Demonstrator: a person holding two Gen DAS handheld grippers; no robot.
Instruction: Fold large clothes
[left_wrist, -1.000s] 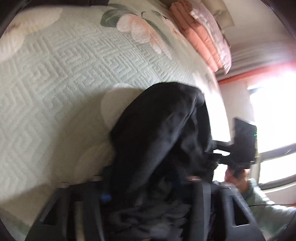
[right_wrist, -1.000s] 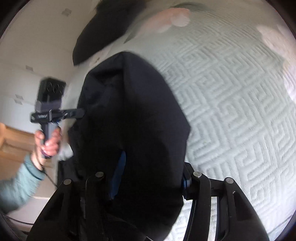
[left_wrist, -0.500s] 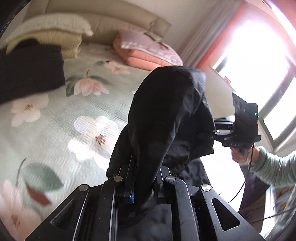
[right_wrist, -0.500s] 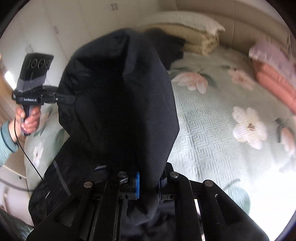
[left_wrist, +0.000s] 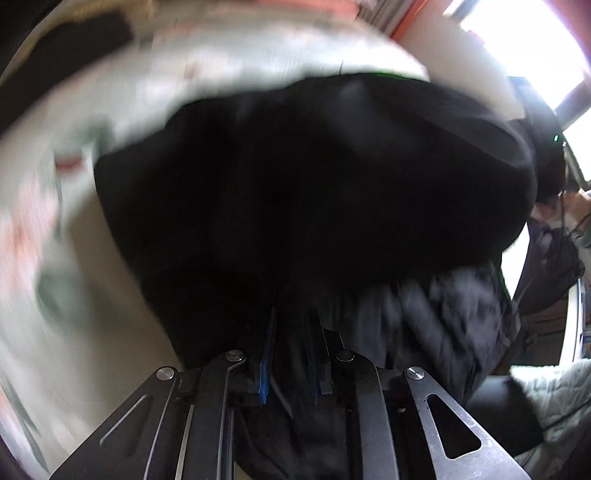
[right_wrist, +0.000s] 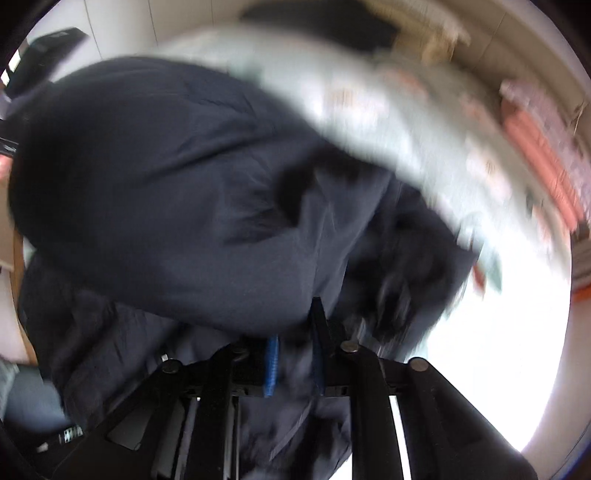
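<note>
Left hand-held gripper (left_wrist: 291, 332) and right hand-held gripper (right_wrist: 295, 332) each pinching large black fabric garment (left_wrist: 314, 192) (blurred), above pale floral bedspread (right_wrist: 388, 122)

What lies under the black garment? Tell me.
Beneath the lifted black garment is the pale floral bedspread, blurred. Both the left gripper and right gripper pinch its fabric. The bedspread directly below the cloth is covered.

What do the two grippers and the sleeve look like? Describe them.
The left gripper and the right gripper are alike: black slotted metal linkage arms with silver rivets, and narrow fingers lined with blue pads. The sleeve is pale grey-green quilted fabric.
</note>
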